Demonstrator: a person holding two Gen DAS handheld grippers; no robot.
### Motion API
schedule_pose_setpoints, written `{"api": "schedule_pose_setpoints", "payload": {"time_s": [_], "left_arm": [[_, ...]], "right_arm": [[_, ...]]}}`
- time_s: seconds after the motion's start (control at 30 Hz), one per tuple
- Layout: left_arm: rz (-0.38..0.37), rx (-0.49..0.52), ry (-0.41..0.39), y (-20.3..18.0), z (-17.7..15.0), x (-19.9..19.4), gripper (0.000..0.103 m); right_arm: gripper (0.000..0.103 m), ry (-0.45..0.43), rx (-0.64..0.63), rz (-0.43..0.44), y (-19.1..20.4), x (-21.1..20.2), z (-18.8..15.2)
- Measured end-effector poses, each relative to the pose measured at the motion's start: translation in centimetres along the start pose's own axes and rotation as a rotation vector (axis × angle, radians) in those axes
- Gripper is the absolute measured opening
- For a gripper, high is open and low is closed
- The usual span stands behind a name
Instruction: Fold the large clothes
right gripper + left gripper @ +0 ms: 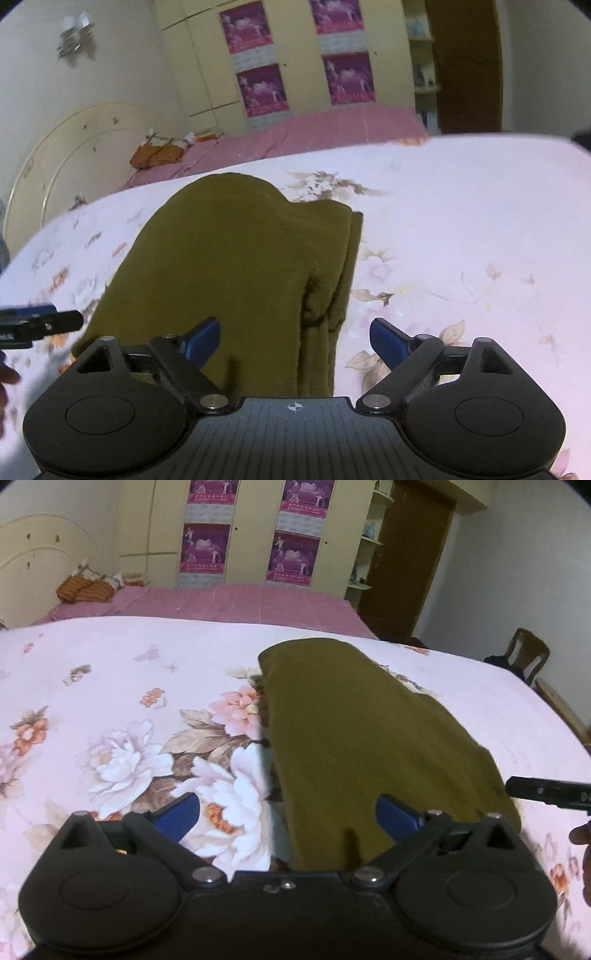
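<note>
An olive-green garment [369, 738] lies folded into a long narrow stack on the floral pink bedsheet [110, 686]. My left gripper [288, 812] is open over the garment's near left edge, one blue finger on the sheet side, one above the cloth. In the right wrist view the garment [229, 266] shows stacked layers along its right edge. My right gripper [293, 338] is open over its near right edge and holds nothing. Each gripper's tip shows at the edge of the other view: the right one [546, 794], the left one [37, 323].
Behind this bed is a second bed with a plain pink sheet [229, 602], orange pillows [86, 587] and a cream headboard. A cream wardrobe with purple posters [288, 531] and a brown door [410, 561] stand at the back. A wooden chair [526, 653] is at the right.
</note>
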State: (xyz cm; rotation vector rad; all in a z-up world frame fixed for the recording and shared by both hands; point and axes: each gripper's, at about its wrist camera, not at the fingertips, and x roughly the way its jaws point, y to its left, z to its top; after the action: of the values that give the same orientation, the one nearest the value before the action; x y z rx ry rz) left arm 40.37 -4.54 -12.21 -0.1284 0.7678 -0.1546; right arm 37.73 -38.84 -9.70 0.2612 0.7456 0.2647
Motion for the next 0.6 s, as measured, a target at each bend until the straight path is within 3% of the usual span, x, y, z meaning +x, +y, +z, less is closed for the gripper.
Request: {"api": "schedule_pose_setpoints", "payload": {"time_s": [0.13,0.3,0.43,0.6], "left_arm": [[-0.034,-0.015,0.030,0.1,1.5,1.9,0.102],[-0.127,-0.083,0.098,0.6,3.5,5.6,0.092],[-0.175,-0.141,0.131,1.0,4.6,8.2,0.092],[-0.216,-0.207,0.173,1.9,5.5,10.6,0.099]], "right_arm": [[0.079,0.031,0.181,0.066,-2.7,1.5,1.9],[0.079,0.106,0.341,0.139,-6.3,5.2,4.0],[0.079,0.135,0.414,0.189,-8.6,7.1,4.8],[0.079,0.184,0.453,0.260,-10.3,8.8,5.0]]}}
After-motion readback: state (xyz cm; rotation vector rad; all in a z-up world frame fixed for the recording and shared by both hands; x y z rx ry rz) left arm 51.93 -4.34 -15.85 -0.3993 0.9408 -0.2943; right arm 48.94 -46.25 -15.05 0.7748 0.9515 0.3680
